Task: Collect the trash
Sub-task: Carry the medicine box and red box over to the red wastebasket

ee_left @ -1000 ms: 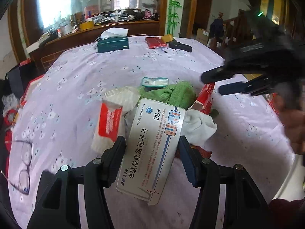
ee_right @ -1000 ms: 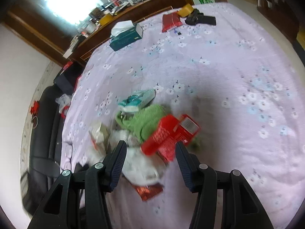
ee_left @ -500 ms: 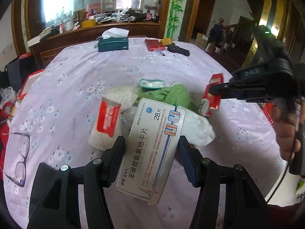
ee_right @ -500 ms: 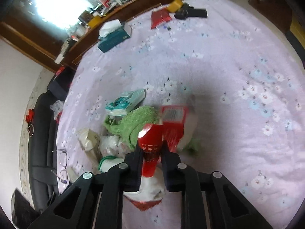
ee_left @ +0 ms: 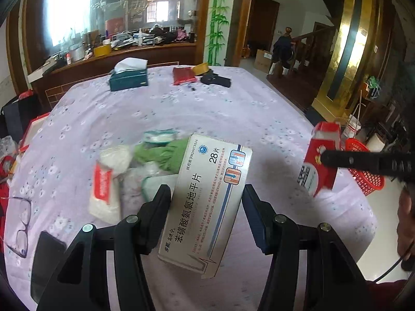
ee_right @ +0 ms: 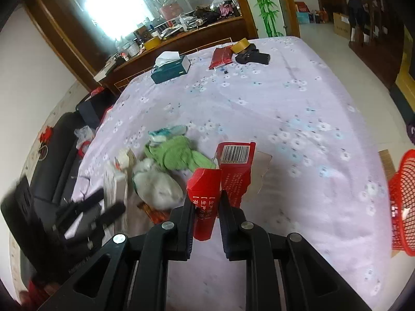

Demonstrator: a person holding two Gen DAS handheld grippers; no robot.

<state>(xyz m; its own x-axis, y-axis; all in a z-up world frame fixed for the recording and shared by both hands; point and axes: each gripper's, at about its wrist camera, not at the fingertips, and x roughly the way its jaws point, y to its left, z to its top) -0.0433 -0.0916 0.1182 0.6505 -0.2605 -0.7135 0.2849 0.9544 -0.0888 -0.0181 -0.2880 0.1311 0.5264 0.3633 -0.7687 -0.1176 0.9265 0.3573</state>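
Left claw (ee_left: 207, 207): angled down over the lilac-clothed surface (ee_left: 233, 108), pinching a white medicine box (ee_left: 207, 199) by its long sides. Box tilted, lifted clear of the cloth, its far end over the trash pile.

Right claw (ee_right: 207, 207): angled down, fingers nearly together, clamped on the flap of a flattened red carton (ee_right: 223, 178). Barcode end points away from the camera; carton held above the cloth. Jaws have just been closing onto it. From the left camera the right claw (ee_left: 321, 158) enters from the right edge, roughly level, carton (ee_left: 321, 160) hanging off its tip at the surface's right edge. Part of the person's hand (ee_left: 406, 223) shows below it.

Pile left on the cloth: green cloth (ee_right: 179, 155), white wad (ee_right: 158, 186), tissue pack (ee_left: 103, 186), teal packet (ee_left: 160, 136).

Red basket (ee_right: 404, 197) beside the surface, on the right, below the rim. Glasses (ee_left: 22, 225) at near left edge.
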